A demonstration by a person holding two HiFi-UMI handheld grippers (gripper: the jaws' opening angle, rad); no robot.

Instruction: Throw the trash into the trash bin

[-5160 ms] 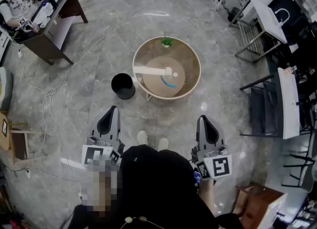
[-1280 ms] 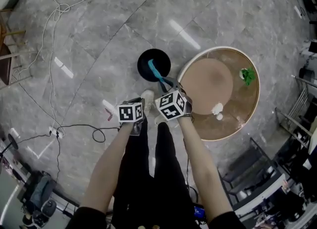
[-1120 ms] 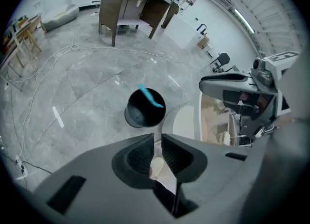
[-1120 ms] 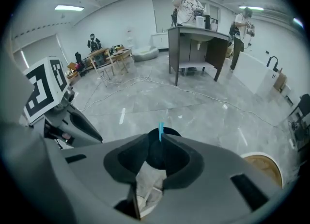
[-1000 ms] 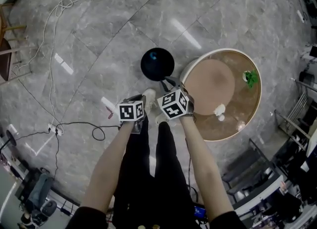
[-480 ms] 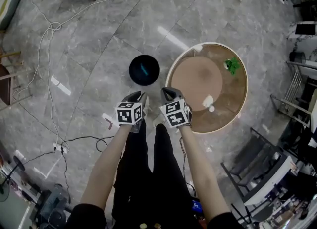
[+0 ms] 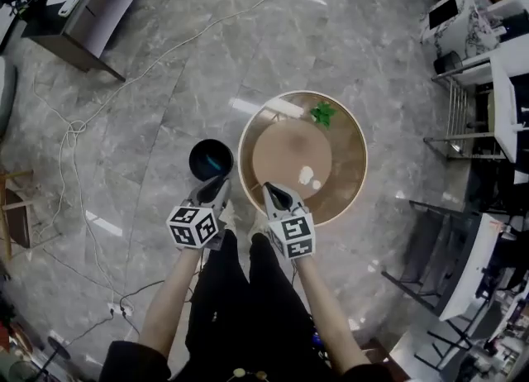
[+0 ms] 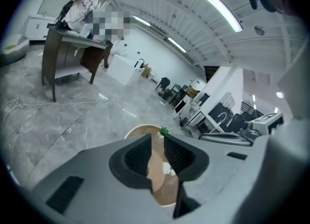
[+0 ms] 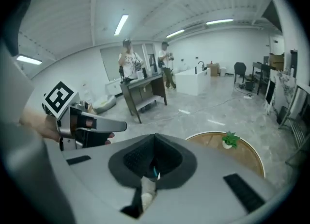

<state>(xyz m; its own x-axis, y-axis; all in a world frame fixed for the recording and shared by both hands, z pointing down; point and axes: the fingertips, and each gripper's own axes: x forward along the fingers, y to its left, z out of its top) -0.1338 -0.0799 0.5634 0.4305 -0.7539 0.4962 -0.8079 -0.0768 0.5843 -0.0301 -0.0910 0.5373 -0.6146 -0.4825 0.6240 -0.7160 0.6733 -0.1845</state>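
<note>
The black trash bin [image 7: 210, 159] stands on the floor left of the round wooden table [image 7: 351, 153], with a blue piece of trash [image 7: 216, 161] lying inside it. Two small white crumpled scraps [image 7: 307, 176] rest on the table's raised middle. My left gripper [image 7: 221, 180] hovers just below the bin; its jaws are opening and nothing is between them. In the left gripper view the scraps [image 8: 167, 168] show through the gap of that gripper [image 8: 156, 143]. My right gripper [image 7: 269, 188] hangs over the table's near rim. The right gripper view shows its jaws [image 9: 155, 138] shut and empty.
A small green plant [image 7: 321, 112] sits at the table's far side. Cables [image 7: 78, 136] trail over the grey floor on the left. A dark desk [image 7: 83, 8] stands at the far left, and chairs and white desks [image 7: 471, 149] line the right. Two people [image 9: 128, 60] stand at the desk.
The blue piece left the right gripper and dropped into the bin. That gripper then shut. Both grippers rose and pulled back from the bin, and the left jaws spread wider.
</note>
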